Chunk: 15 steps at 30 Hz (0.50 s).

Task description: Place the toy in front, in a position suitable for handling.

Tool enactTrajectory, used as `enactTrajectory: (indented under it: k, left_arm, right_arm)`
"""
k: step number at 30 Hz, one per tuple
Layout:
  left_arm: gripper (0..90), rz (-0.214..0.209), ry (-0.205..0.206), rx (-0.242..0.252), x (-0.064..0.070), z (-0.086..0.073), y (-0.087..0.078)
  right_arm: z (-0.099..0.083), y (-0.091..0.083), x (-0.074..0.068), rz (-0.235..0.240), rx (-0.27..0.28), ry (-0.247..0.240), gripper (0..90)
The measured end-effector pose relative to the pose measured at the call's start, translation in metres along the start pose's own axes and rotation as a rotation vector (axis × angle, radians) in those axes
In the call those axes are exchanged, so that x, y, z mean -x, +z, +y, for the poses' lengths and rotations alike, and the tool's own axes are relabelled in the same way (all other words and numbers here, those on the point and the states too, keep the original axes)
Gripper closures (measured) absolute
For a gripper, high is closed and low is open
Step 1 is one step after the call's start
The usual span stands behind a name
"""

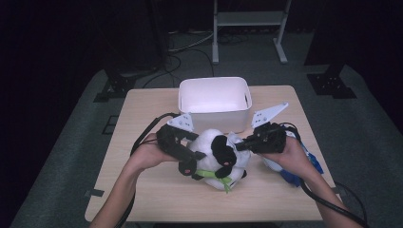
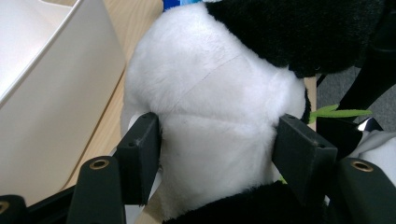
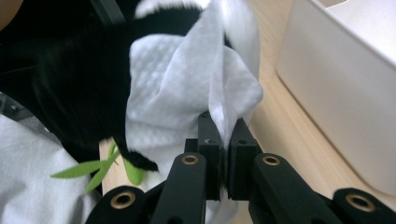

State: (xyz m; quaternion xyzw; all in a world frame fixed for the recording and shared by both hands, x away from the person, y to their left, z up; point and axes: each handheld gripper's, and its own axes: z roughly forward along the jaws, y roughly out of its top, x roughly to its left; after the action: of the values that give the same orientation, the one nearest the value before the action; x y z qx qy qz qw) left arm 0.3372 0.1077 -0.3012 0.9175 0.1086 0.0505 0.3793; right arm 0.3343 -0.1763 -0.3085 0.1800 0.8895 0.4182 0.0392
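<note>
Plush panda [image 1: 216, 159] sits mid-table, just in front of the white bin [image 1: 215, 102]. Left gripper [image 2: 215, 144] clamps the panda's white body, jaws pressed into its sides. Right gripper [image 3: 223, 140] has its jaws pressed together on a white wipe [image 3: 187, 88] laid against the panda. Risks: thin wipe slips out of the pinch or tears if dragged hard; soft plush squirms loose from the left clamp; panda gets shoved into the bin wall.

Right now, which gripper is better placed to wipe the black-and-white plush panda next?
Right. The right gripper is shut on the white embossed wipe, which lies against the black-and-white plush panda. The left gripper is shut on the panda's white body, steadying it.
</note>
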Motion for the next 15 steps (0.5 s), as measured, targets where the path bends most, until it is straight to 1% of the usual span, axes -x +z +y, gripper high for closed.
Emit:
enactTrajectory:
  k: [4, 5, 7, 10, 11, 15]
  left_arm:
    - [35.5, -0.006, 0.002, 0.021, 0.003, 0.005, 0.007]
    - [35.4, -0.008, 0.007, 0.021, 0.003, 0.006, 0.008]
    - [35.2, -0.005, 0.015, 0.013, 0.002, 0.009, 0.009]
    - [35.1, -0.007, 0.014, 0.013, 0.004, 0.013, 0.011]
    - [35.0, -0.008, 0.022, 0.008, 0.004, 0.014, 0.012]
    - [34.8, -0.014, 0.033, -0.002, 0.005, 0.02, 0.015]
  right_arm:
    - [0.01, -0.009, -0.002, -0.013, -0.007, -0.01, 85.7]
    - [0.013, -0.011, -0.003, -0.016, -0.008, -0.022, 85.7]
    - [0.019, -0.012, -0.005, -0.026, -0.024, -0.038, 85.7]
    - [0.03, -0.014, -0.008, -0.036, -0.039, -0.063, 85.8]
    - [0.033, -0.014, -0.01, -0.038, -0.043, -0.071, 85.7]
    - [0.048, -0.009, -0.015, -0.037, -0.067, -0.11, 85.7]
